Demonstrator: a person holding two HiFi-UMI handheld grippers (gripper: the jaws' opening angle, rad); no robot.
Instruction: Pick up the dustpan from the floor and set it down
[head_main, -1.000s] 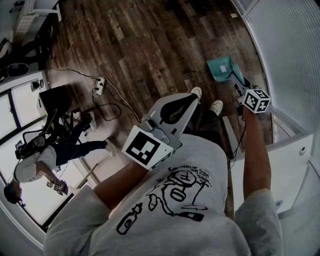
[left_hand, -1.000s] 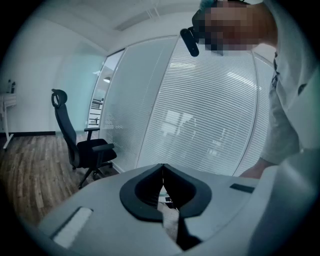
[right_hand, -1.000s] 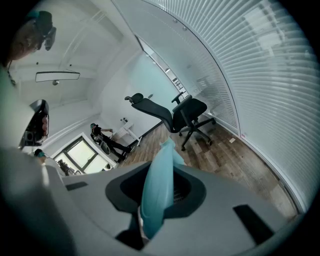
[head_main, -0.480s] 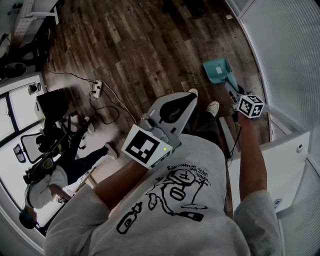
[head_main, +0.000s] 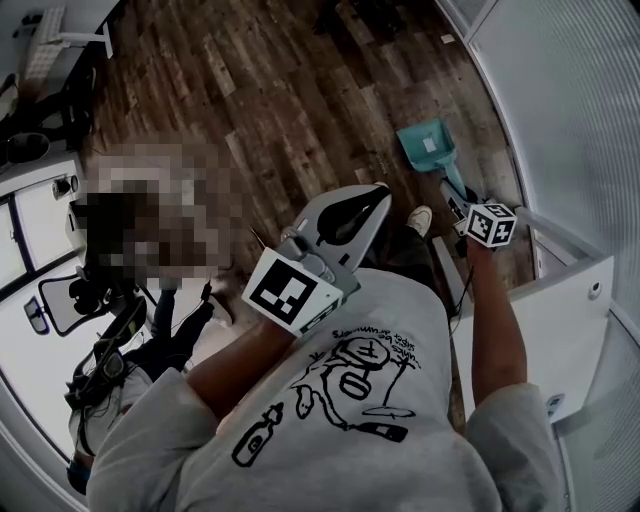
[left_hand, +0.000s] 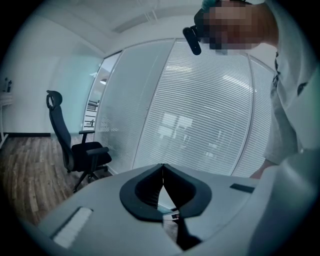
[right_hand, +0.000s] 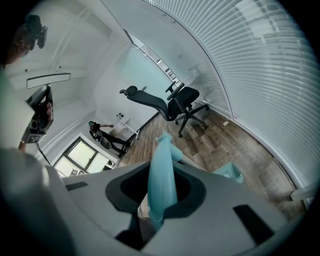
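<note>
— Head view?
— Teal plastic long-handled dustpan over the wooden plank floor, beside the glass wall; perhaps lifted.
— Left gripper view?
— Left claw closed, empty.
— Right gripper view?
— Right claw clamps its handle.

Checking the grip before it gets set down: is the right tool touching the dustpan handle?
Touching. The right gripper view shows the right tool closed on the teal dustpan handle, which runs up between its two jaws with no gap.
</note>
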